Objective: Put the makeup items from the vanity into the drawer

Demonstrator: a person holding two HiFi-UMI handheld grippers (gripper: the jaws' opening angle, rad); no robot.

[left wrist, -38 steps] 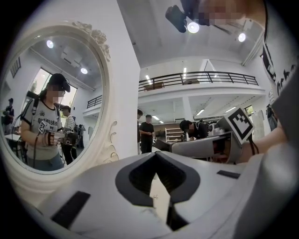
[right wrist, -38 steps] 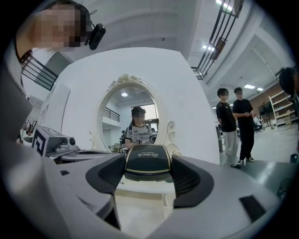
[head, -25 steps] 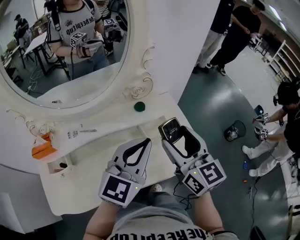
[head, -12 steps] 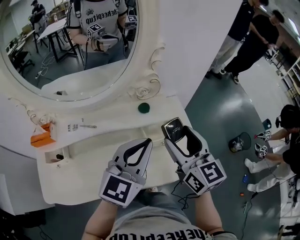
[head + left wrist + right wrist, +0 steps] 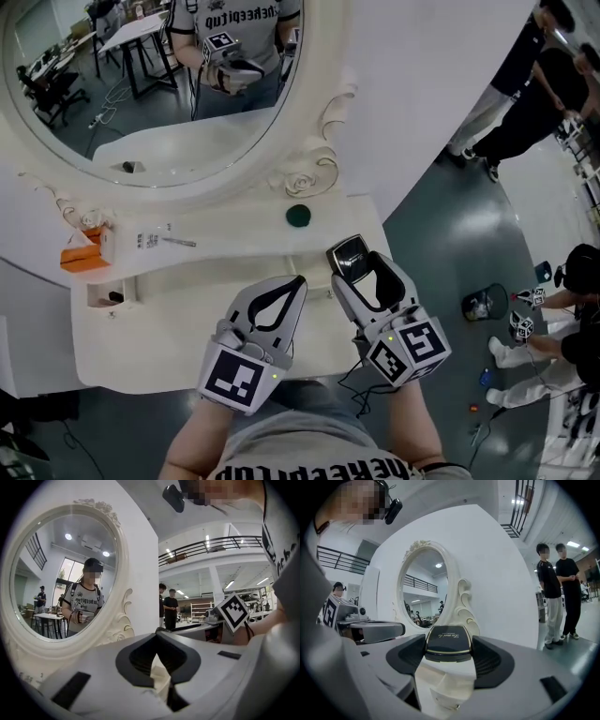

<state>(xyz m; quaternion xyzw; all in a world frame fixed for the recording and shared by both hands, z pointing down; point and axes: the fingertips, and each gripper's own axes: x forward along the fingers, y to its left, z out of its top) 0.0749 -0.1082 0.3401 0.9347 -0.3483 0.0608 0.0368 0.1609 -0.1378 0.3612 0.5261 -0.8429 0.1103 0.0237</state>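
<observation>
Close to the body, the L gripper [image 5: 296, 281] is clenched, jaw tips together, nothing between them. The R gripper [image 5: 361, 272] grasps the black compact [image 5: 449, 641] by its sides, lid up.

Change vs. 1 s ago:
- Both grippers keep the same pose and grip.
- View has swung. The vanity top [image 5: 169, 328] now sits more fully under both grippers, w/ its front edge nearer the markers.

Judgement: compact is picked and in carry phase, not yet stowed.

Edges / room:
- Front edge of the top runs just below the grippers. Right corner lies just beside the R gripper, w/ open floor beyond it.
- Centre of the top is bare, giving free travel to the left.
- Far left: small open compartment [image 5: 105, 296] w/ a dark item inside. Prob. the drawer, but cannot confirm.
- Behind it: orange box [image 5: 77, 255] and slim items [image 5: 176, 242] along the rear ledge.
- Green round item [image 5: 298, 216] sits near the mirror [image 5: 159, 84] base, well apart from the compact.
- Far right: bystanders [image 5: 525, 103], well clear.
</observation>
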